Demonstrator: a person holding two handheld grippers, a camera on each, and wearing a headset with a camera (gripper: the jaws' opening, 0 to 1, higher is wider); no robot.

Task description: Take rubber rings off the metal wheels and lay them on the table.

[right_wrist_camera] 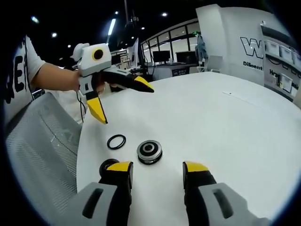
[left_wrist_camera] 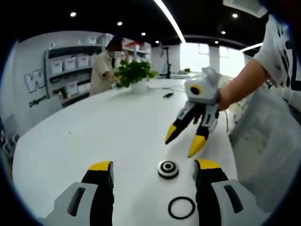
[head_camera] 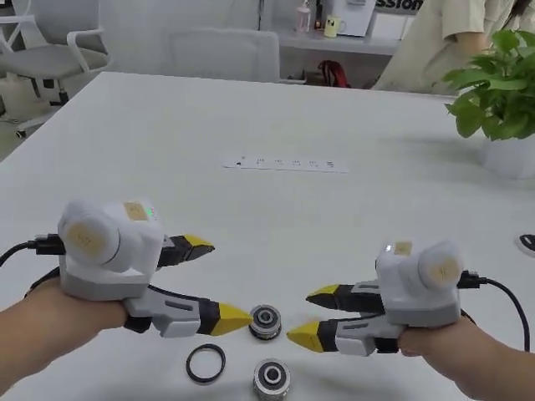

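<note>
Two metal wheels lie near the table's front edge, one (head_camera: 265,321) between the two grippers and one (head_camera: 272,378) closer to me. A loose black rubber ring (head_camera: 206,363) lies flat to their left. My left gripper (head_camera: 221,282) is open and empty, its lower tip just left of the farther wheel. My right gripper (head_camera: 303,314) is open and empty just right of that wheel. In the left gripper view the wheel (left_wrist_camera: 168,169) sits ahead between my jaws, with the ring (left_wrist_camera: 181,207) nearer. In the right gripper view the wheel (right_wrist_camera: 149,151) lies ahead and the ring (right_wrist_camera: 116,141) left of it.
A white power strip (head_camera: 284,164) lies mid-table. A potted plant (head_camera: 497,83) stands at the far right and a small black object (head_camera: 527,243) at the right edge. Office chairs (head_camera: 50,50) and a person (head_camera: 451,38) are beyond the table. Cables trail from both grippers.
</note>
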